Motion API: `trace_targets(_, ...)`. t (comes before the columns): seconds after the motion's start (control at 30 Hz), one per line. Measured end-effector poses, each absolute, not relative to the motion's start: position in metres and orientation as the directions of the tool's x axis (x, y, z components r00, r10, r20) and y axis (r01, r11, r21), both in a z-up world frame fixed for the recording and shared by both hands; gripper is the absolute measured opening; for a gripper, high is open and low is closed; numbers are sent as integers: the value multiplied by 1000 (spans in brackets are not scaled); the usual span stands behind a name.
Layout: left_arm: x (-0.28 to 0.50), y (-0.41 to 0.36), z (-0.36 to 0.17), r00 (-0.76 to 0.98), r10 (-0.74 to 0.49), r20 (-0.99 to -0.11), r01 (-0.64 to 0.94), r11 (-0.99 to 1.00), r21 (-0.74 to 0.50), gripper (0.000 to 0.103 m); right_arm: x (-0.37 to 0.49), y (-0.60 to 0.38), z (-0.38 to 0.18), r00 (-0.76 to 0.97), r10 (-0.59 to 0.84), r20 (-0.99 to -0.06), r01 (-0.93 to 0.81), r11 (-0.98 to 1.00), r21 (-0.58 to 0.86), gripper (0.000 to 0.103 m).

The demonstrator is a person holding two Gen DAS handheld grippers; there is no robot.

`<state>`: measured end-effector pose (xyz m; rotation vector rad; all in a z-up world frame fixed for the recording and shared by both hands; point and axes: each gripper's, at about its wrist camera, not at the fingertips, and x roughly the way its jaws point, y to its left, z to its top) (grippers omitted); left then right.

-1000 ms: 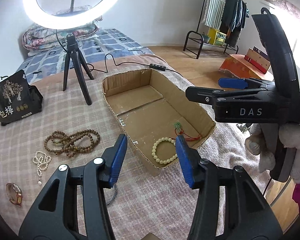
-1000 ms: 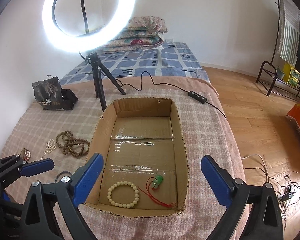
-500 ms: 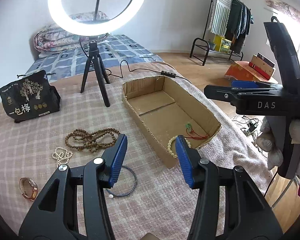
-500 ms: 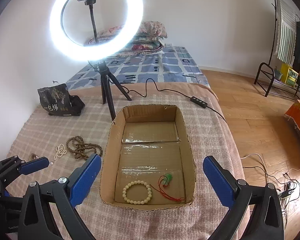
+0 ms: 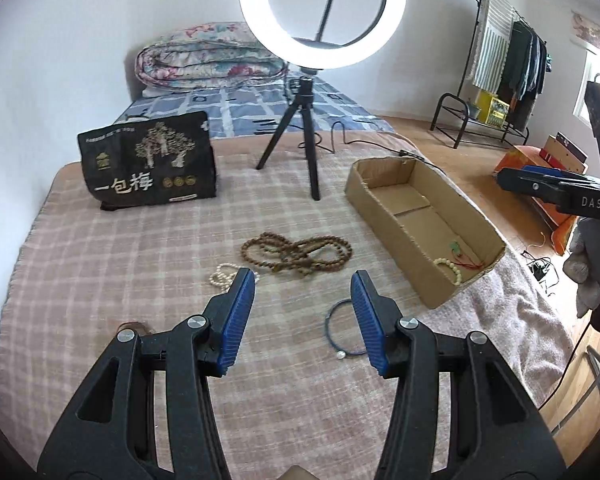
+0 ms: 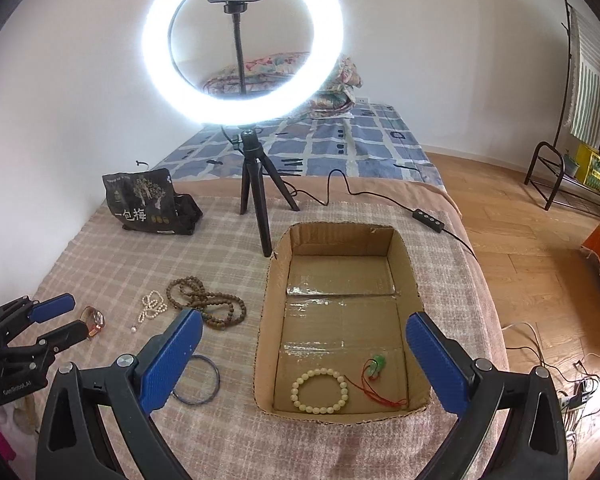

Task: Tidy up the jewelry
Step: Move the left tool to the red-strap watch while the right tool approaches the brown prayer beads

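Plaid blanket, left tongs now nearer brown beads

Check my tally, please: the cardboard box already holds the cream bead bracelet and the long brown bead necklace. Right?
Not quite. The brown bead necklace lies on the blanket outside the cardboard box; beside the cream bead bracelet lies the green pendant on a red cord, per the right wrist view.

Bare blanket before beads, tripod (ring light) blocks behind, box walls right
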<state>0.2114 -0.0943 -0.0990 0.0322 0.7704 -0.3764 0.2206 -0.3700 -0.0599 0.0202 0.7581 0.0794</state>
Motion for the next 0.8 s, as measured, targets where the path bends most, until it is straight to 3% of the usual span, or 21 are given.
trace_targets(0.33,209,-6,-119,666,-211,-716,208,974,-93,51,230,-319,-69,727,121,-676,-191,981,-29,103)
trace_targets(0.8,228,59,-158,612,-156,-775,104,988,-116,51,274,-242,-112,534,200,-821,-432,900,-62,103)
